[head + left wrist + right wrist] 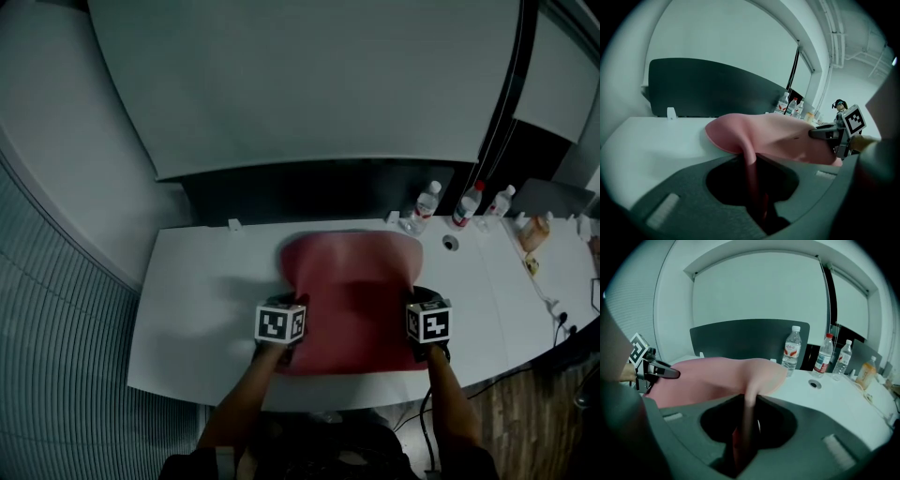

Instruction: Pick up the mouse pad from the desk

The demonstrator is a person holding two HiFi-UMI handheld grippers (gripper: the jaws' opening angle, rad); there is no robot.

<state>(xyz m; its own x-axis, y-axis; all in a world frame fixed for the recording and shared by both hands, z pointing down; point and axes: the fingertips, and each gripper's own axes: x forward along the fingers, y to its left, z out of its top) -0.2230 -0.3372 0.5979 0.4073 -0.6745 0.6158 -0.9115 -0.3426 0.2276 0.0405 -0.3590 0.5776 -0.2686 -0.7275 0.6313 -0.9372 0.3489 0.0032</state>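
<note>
A large pink mouse pad (352, 291) hangs lifted over the white desk (192, 309), held at both near corners. My left gripper (281, 330) is shut on its left near edge, and the pad's edge (751, 168) runs down between the jaws. My right gripper (427, 330) is shut on the right near edge, where a fold of the pad (749, 413) passes between its jaws. The pad (778, 136) sags and bends between the two grips, its far part still low near the desk. Each gripper shows in the other's view: the right gripper (834, 136) and the left gripper (656, 373).
Three water bottles (427, 204) (467, 204) (499, 202) stand at the desk's back right, next to a round cable hole (451, 243). A dark partition (309, 187) runs behind the desk. Small items and cables (539, 253) lie at the far right.
</note>
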